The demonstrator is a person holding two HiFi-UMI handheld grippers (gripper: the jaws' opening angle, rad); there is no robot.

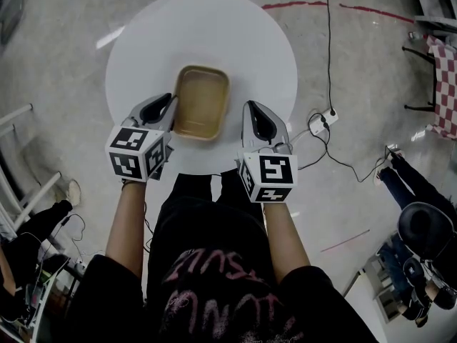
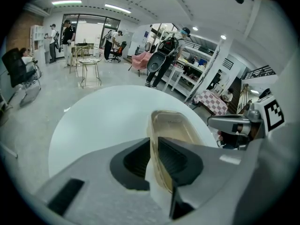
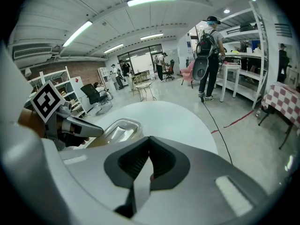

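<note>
A translucent tan rectangular tray lies in the middle of a round white table. My left gripper is at the tray's left side. In the left gripper view the tray has its near wall running between the jaws, and the left gripper is shut on it. My right gripper is just right of the tray, a small gap away. In the right gripper view its jaws meet at the tips, so the right gripper is shut with nothing held. The tray shows to the left there.
A black cable and a white power strip lie on the floor right of the table. A checkered-cloth chair stands far right, a white chair frame at left. A person sits lower right; another with a backpack stands by shelves.
</note>
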